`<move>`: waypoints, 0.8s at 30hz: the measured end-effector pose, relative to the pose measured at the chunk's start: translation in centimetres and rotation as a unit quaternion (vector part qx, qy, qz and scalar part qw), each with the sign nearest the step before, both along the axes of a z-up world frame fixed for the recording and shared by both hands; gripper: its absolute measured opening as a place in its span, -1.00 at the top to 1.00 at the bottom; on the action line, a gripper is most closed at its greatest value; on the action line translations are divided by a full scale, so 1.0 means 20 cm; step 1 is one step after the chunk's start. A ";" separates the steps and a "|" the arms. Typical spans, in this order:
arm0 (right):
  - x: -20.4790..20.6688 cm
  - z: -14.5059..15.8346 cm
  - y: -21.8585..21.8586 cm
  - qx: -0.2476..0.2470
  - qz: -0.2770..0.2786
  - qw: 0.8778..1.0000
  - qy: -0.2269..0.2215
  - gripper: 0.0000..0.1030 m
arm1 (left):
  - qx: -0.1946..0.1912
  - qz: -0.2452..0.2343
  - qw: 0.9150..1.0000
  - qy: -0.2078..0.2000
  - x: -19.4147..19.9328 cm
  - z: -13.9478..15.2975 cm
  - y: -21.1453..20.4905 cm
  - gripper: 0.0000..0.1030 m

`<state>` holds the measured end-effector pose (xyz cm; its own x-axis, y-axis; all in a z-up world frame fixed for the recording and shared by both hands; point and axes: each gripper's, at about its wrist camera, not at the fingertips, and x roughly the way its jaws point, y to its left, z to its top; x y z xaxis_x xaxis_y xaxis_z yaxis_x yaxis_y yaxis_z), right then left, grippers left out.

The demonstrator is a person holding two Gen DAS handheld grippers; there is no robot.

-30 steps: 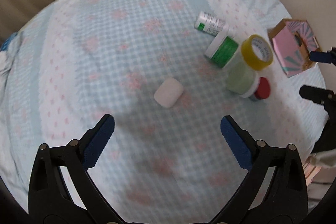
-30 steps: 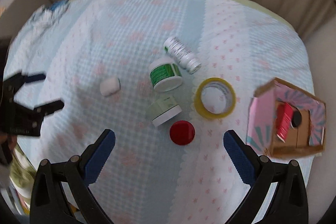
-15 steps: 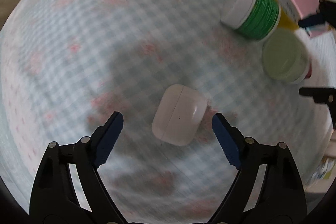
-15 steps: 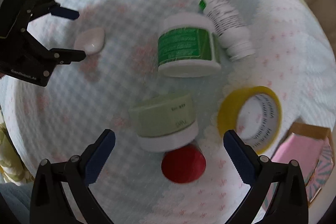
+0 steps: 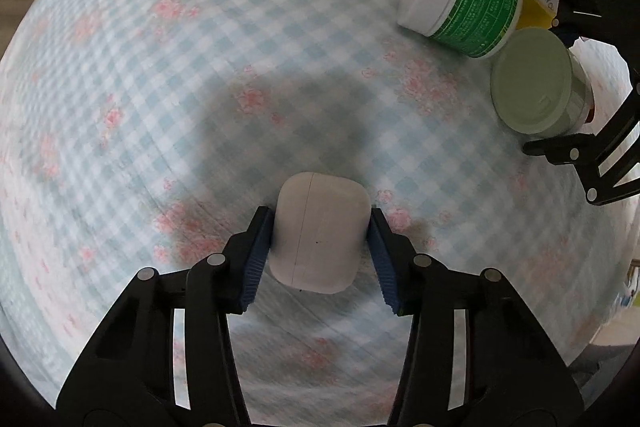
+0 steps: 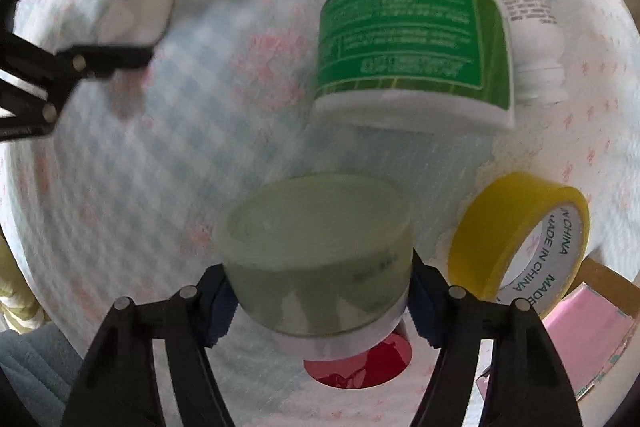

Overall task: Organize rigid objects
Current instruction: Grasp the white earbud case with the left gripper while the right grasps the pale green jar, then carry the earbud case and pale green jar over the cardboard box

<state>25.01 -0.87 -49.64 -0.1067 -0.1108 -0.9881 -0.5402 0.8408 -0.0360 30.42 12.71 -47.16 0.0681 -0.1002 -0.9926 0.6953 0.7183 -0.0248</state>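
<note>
Both jaws closed: earbud case (image 5: pixel 318 233) gripped; jar (image 6: pixel 320 259) seemingly.

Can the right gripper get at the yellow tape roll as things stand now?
Probably not yet: the right gripper has just closed on the pale green jar. The yellow tape roll lies beside it, uncovered.

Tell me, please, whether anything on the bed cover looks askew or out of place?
Two containers lie tipped on their sides: the green-labelled jar and the white bottle beside it. Nothing looks spilled or damaged.
</note>
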 end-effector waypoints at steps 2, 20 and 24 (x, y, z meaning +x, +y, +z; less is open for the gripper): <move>0.00 0.01 0.00 -0.001 -0.001 1.000 -0.003 -0.31 | -0.002 0.006 1.000 0.000 0.01 0.01 0.00 0.14; 0.06 0.32 0.08 0.006 -0.068 0.997 -0.022 -0.28 | -0.044 0.092 0.995 -0.007 0.07 0.33 0.14 0.15; 0.04 0.48 0.06 0.024 -0.098 0.994 -0.031 -0.28 | -0.061 0.113 0.992 -0.017 0.06 0.49 0.18 0.15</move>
<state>25.91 0.40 -40.07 -0.0604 -0.0474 -0.9971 -0.3634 0.9314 -0.0222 31.57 16.31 -37.41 0.1350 -0.1970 -0.9711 0.5180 0.8495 -0.1003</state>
